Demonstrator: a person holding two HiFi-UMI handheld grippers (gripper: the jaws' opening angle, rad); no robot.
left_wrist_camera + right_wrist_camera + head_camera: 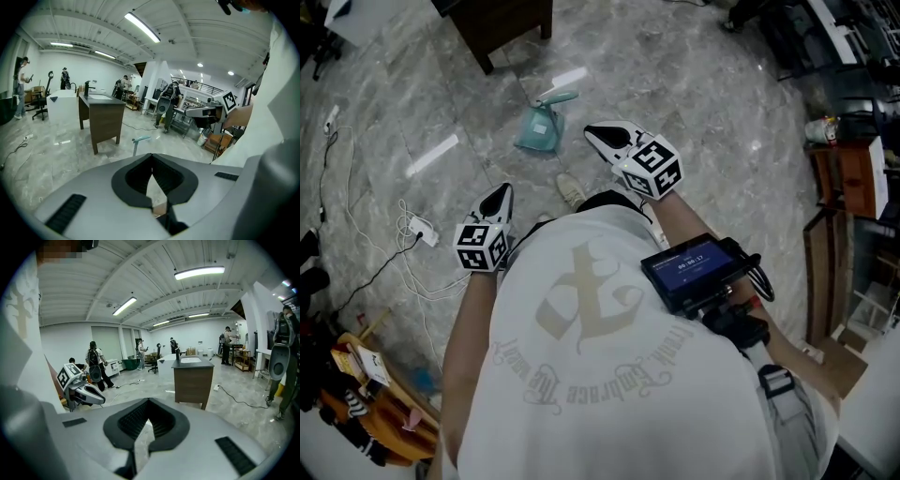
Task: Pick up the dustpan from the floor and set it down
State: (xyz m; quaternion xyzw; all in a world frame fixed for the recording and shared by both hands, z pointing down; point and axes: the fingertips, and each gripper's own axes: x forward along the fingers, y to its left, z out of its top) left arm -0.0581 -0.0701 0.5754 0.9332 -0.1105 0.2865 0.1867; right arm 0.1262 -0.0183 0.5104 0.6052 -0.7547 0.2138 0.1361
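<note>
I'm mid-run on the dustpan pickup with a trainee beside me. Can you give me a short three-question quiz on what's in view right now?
1. True or false: the dustpan is already held in the right hand-held gripper.
2. Where is the dustpan in the head view? A) on the floor, apart from both hand-held grippers; B) on top of the dark wooden desk; C) hanging from a cable.
3. Fill in: the left hand-held gripper has its jaws ____, with nothing between them.

Key: 1 false; 2 A; 3 shut.
</note>
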